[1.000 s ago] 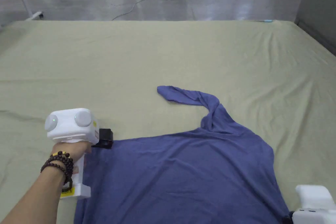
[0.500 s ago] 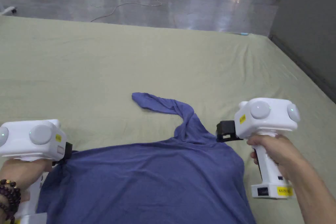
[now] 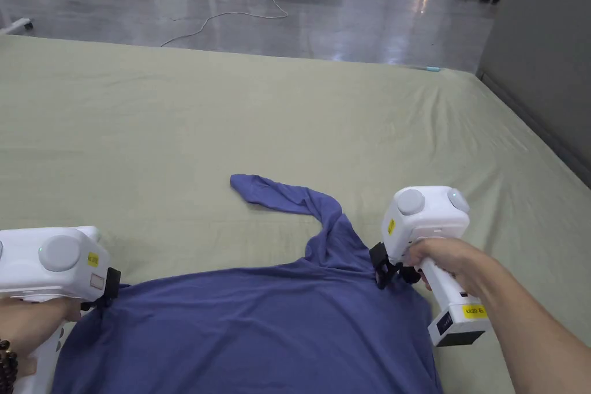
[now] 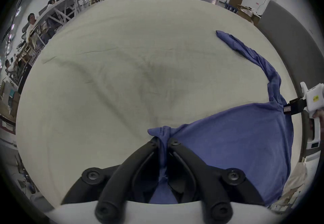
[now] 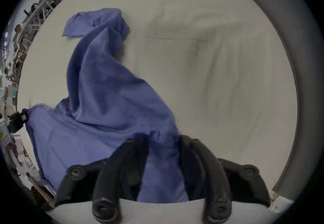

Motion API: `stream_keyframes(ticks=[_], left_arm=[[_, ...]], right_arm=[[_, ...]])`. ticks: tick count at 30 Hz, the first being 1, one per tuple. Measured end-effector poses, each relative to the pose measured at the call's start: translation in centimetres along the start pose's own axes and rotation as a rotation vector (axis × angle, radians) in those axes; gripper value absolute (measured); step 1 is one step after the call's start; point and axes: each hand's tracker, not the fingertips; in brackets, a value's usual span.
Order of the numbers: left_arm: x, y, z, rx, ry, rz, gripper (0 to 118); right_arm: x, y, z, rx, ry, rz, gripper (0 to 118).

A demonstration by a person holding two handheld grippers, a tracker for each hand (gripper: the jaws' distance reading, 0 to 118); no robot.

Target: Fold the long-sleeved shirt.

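A green-sheeted bed [image 3: 288, 112] fills the head view. The blue shirt [image 3: 260, 331] lies across the lower centre. The left gripper [image 4: 163, 143] pinches its corner; the right gripper [image 5: 163, 147] straddles fabric, jaws spread. Advice: close fully before lifting evenly.

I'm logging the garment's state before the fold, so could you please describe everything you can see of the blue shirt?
The blue shirt is a plain, soft knit-looking long-sleeved garment, its body spread fairly flat on the olive-green sheet with light wrinkles. One sleeve trails away across the sheet, twisted and bunched where it joins the body. The left tool is shut on a gathered corner of its far edge; the right tool sits open around fabric near the sleeve's base. The near part runs out of the head view.
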Motion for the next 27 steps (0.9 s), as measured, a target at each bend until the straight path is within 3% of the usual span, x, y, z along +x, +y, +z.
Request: stream_keyframes(ticks=[3,4,11,16,19,22,27], left_arm=[[0.0,0.1,0.1,-0.005,0.002,0.001,4],[0.0,0.0,0.3,-0.005,0.002,0.0,4],[0.2,1.3,4.7,0.108,-0.028,0.015,4],[1.0,5.8,11.2,0.24,-0.109,0.032,4],[2.3,9.4,16.2,0.348,-0.102,0.006,4],[3.9,14.2,22.2,0.44,-0.112,-0.02,4],[7.1,22.4,33.3,0.636,-0.093,-0.034,4]], right_arm=[[-0.4,-0.2,0.1,0.005,0.009,-0.005,4],[-0.7,-0.3,0.2,0.008,0.011,-0.01,1],[-1.1,-1.4,5.3,0.124,0.003,0.024,0],[0.6,-0.4,15.5,0.278,0.064,0.014,0],[1.1,0.8,23.0,0.398,-0.013,0.063,0],[1.1,3.0,31.2,0.521,-0.166,0.104,0],[2.0,6.5,46.6,0.785,-0.195,0.01,0]])
